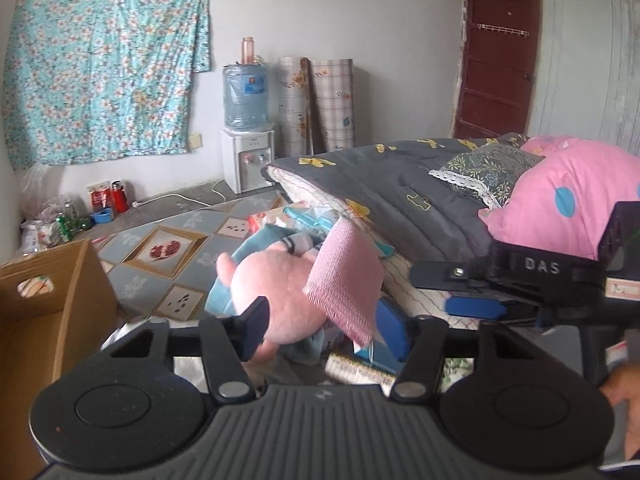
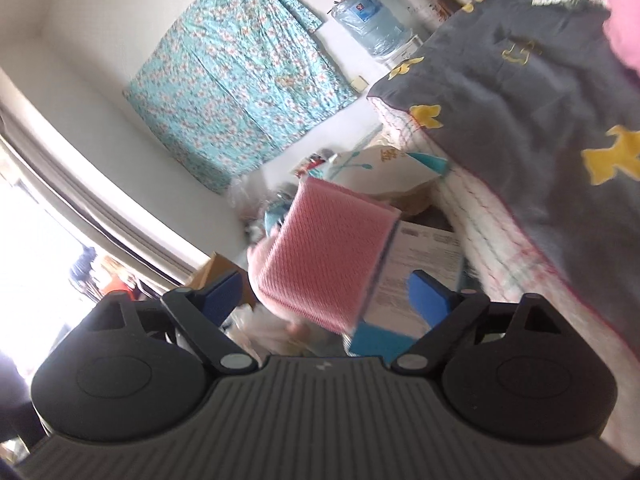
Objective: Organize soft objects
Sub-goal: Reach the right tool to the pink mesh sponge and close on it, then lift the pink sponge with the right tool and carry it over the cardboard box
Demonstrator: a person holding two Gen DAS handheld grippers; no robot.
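Quilt point(image 1: 404, 184): grey, yellow motifs, piled on the bed.
Box point(image 1: 60, 300): cardboard, left of the clutter.
Plush point(image 1: 272, 288): pink, between the left gripper point(image 1: 324, 326) jaws, which stand spread.
Cloth point(image 2: 328, 256): pink knit, folded, beside the plush.
Right gripper point(image 2: 326, 298): jaws apart, cloth between them, contact unclear.

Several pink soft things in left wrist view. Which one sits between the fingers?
The ribbed pink cloth, hanging between the left gripper fingers. The pink plush lies behind; the pink pillow is on the bed.
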